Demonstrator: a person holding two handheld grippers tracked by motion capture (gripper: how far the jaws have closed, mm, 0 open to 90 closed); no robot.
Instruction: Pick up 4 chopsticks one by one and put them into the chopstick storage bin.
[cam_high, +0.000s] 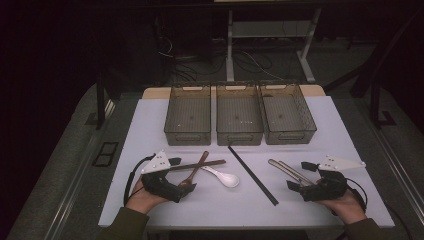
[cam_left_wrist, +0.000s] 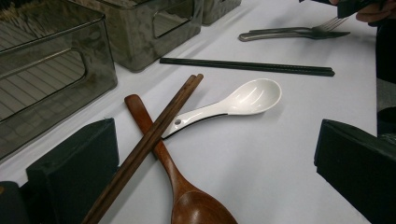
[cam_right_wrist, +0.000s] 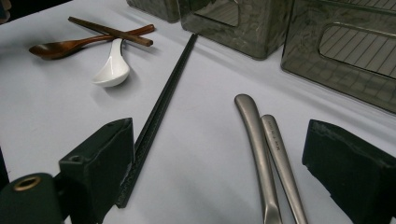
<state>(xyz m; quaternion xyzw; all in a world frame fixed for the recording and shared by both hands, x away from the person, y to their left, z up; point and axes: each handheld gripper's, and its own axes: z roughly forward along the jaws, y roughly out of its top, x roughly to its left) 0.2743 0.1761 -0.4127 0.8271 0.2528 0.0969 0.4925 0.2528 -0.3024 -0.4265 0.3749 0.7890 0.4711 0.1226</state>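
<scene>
White table bears three bins, two spoons.

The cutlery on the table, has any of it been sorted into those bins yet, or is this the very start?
Nothing is done: the three bins look empty. Both grippers are open and hold nothing; the left gripper straddles the wooden spoon and brown chopsticks, the right gripper the metal cutlery. The white spoon and black chopsticks also remain.
</scene>
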